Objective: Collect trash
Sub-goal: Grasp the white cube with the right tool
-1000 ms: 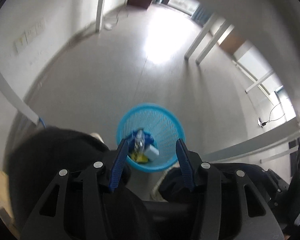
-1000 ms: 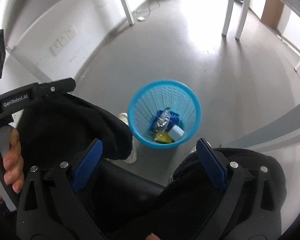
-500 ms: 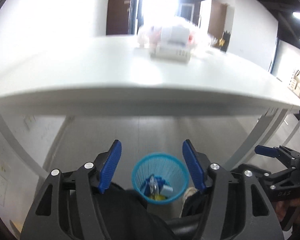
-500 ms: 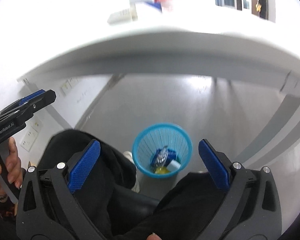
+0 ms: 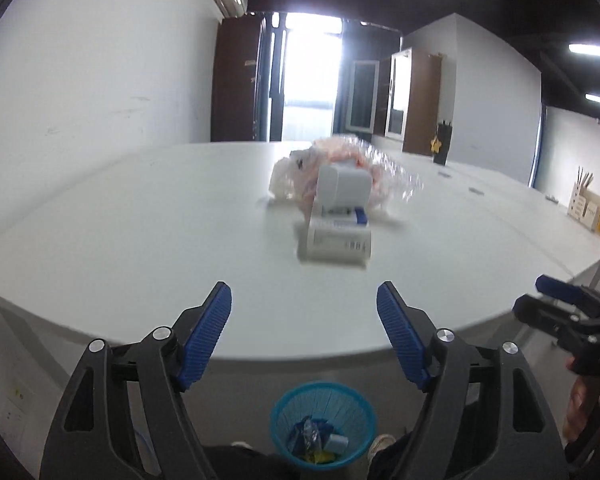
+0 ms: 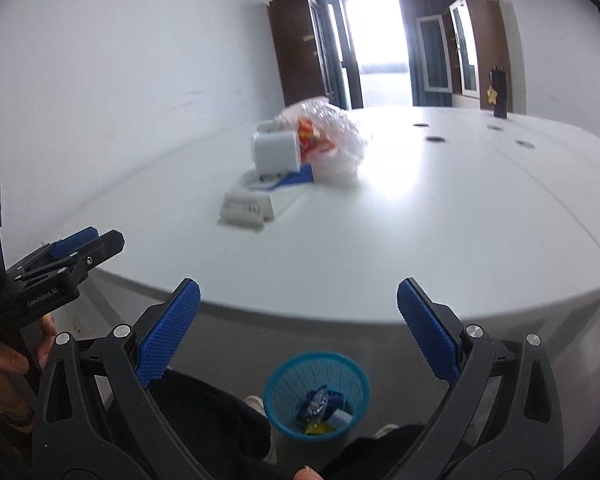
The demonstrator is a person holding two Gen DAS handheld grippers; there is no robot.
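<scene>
We hold the left gripper and right gripper empty with jaws apart above the blue bin, trash pile farther back on the surface; a sloppy reach may knock the stacked boxes off.

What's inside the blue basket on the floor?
The blue basket holds a crumpled clear wrapper, something blue, a yellow scrap and a small pale box. Anything beneath them is hidden.

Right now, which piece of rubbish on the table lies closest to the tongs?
The flat white box with a barcode label, at the front of the pile. The small white cube and the crinkly clear bag sit behind it.
</scene>
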